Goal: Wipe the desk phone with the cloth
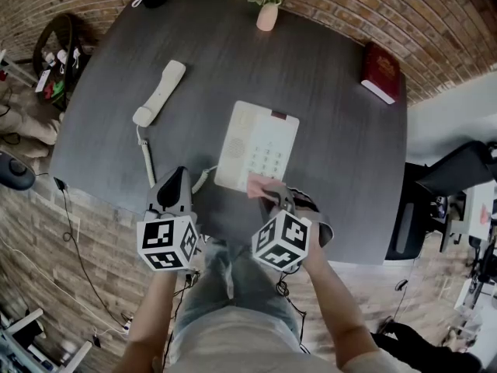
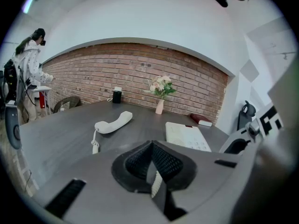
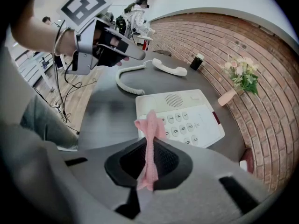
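While the right gripper [image 3: 150, 143] hangs over the near edge of the phone [image 1: 260, 142], its fingers are pinching a small pink cloth [image 3: 149, 132], which stands up between them as a thin bunched fold and pokes out past the tips. Phone sits mid-table [image 1: 334, 146], straight ahead of those fingers and just beyond them. Its long axis runs away from the person, with the far end leaning slightly right. Cloth tip lies at the near edge of the keypad; whether it touches yet, cannot tell. Right hand is clearly the nearer one. To my eye the wipe has to run forward along that axis, from the keys toward the far end. Phone is cream plastic: number keys on the right, a round speaker grille on the left, a dark red strip at the far edge. Handset [image 1: 159, 92] is off the body and lies well apart to the left, joined by a coiled cord [image 1: 146, 158]. Left gripper [image 1: 180, 176] hovers near that cord, left of the phone, fingers pressed together on nothing I can make out; a bit of coil shows beneath them.
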Demonstrator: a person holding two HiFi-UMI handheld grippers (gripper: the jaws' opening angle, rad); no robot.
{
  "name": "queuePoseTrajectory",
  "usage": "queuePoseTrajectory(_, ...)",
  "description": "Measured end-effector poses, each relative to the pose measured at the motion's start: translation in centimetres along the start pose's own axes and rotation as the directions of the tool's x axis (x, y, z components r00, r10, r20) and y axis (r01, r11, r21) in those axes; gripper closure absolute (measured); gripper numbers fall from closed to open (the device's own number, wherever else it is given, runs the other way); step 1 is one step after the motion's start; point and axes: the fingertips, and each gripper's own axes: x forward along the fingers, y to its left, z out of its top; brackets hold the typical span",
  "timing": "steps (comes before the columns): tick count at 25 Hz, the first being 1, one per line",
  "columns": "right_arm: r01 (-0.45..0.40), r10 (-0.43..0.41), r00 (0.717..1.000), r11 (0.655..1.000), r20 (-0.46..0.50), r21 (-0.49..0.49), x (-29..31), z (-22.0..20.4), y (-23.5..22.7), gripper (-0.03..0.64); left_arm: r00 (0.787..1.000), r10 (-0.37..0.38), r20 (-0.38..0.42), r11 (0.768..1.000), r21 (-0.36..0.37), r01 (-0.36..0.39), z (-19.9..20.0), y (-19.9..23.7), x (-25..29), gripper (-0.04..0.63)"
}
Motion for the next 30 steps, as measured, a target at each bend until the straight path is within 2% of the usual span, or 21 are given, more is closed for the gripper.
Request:
queuePoseTrajectory(21,-0.041,0.041,0.999,0.999,0.010,0.015,-0.7,-0.4,4.5,0.595,1.000,0.015,-0.008,1.000,-0.016,-0.016,-2.5,1.1,-3.0,0.592)
queuePoseTrajectory(27,-0.057,0.054,0.997,0.997,0.051,0.052,-2.1,0.1,4.7,0.595,1.000,0.020,0.012,1.000,-0.012,-0.020,-1.4,1.3,-3.8,0.592)
queuePoseTrajectory(30,-0.006,-0.007,0.992,0.995,0.126,0.102,-3.8,0.9,2.9,0.595,0.999,0.015,0.032,1.000,0.001,-0.015,0.1,1.1,-4.0,0.592)
